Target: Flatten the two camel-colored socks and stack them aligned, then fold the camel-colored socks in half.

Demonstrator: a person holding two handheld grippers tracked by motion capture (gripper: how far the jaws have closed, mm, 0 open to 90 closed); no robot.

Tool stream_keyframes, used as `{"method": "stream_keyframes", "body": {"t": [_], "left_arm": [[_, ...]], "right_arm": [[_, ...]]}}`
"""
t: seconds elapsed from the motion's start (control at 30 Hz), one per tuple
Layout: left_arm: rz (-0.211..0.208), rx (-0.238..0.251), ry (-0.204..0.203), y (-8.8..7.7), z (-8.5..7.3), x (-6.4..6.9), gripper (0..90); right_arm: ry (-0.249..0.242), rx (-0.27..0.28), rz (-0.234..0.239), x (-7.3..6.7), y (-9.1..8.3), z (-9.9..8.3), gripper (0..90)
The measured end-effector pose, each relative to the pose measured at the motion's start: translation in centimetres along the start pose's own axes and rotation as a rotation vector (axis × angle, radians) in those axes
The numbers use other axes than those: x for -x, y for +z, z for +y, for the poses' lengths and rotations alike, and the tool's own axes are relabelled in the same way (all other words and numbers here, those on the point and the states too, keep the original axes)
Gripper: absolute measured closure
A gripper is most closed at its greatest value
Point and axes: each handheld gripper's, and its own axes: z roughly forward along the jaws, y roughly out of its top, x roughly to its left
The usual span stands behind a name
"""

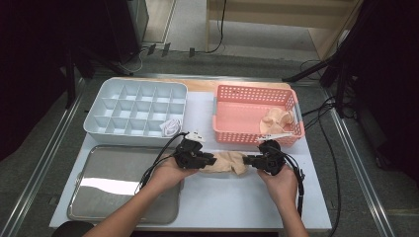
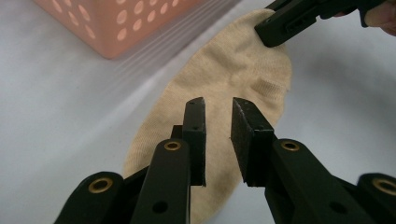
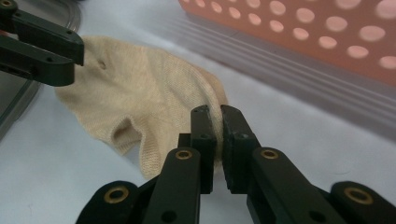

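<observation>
A beige sock point(image 1: 228, 162) lies flat on the white table top between my two grippers. My left gripper point(image 1: 211, 160) reaches in from the left over one end of the sock. In the left gripper view its jaws point(image 2: 218, 105) stand a little apart above the sock point(image 2: 233, 74), with no fabric pinched between the pads. My right gripper point(image 1: 250, 159) comes in from the right. The right gripper view has that gripper point(image 3: 219, 112) shut on the sock's point(image 3: 140, 98) near edge.
A pink perforated basket point(image 1: 254, 89) stands just behind the sock with more beige socks point(image 1: 276, 121) in it. A pale blue divided box point(image 1: 136, 106) at back left has a white sock point(image 1: 170, 127) in one compartment. A metal tray point(image 1: 123, 182) lies front left.
</observation>
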Motion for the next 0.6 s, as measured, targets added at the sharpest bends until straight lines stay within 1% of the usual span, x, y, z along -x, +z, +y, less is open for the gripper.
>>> {"method": "stream_keyframes", "body": {"t": [0.07,0.1,0.2,0.23,0.27,0.33,0.4,0.43,0.47,0.53,0.6], "left_arm": [[0.000,-0.002,-0.007,0.3,0.1,0.0,75.8],[0.005,-0.007,0.000,0.4,0.1,0.0,75.6],[0.015,-0.015,0.001,0.9,0.0,-0.1,74.6],[0.015,-0.012,-0.009,1.1,-0.1,-0.1,74.5],[0.019,-0.021,-0.007,1.2,-0.1,-0.1,74.2],[0.023,-0.041,0.007,1.7,-0.2,0.0,73.8],[0.035,-0.056,0.031,2.3,-0.2,0.3,73.0],[0.033,-0.060,0.028,2.5,-0.3,0.3,72.8],[0.032,-0.053,0.020,2.6,-0.3,0.4,72.7],[0.028,-0.060,0.016,2.9,-0.4,0.4,72.7],[0.032,-0.065,0.021,3.1,-0.5,0.5,72.6]], "right_arm": [[0.002,0.002,0.006,-0.1,-0.1,0.1,85.8],[0.001,0.003,0.006,-0.1,-0.1,0.2,85.8],[0.001,0.006,0.013,-0.2,-0.1,0.4,85.7],[0.002,0.005,0.014,-0.3,-0.2,0.4,85.8],[-0.003,0.008,0.016,-0.3,-0.2,0.4,85.7],[-0.001,0.009,0.019,-0.4,-0.3,0.5,85.8],[-0.001,0.010,0.023,-0.5,-0.4,0.6,85.8],[-0.001,0.011,0.028,-0.6,-0.5,0.6,85.8],[-0.002,0.012,0.031,-0.6,-0.5,0.7,85.8],[-0.002,0.014,0.037,-0.7,-0.6,0.7,85.8],[0.000,0.011,0.046,-0.8,-0.8,0.8,85.8]]}}
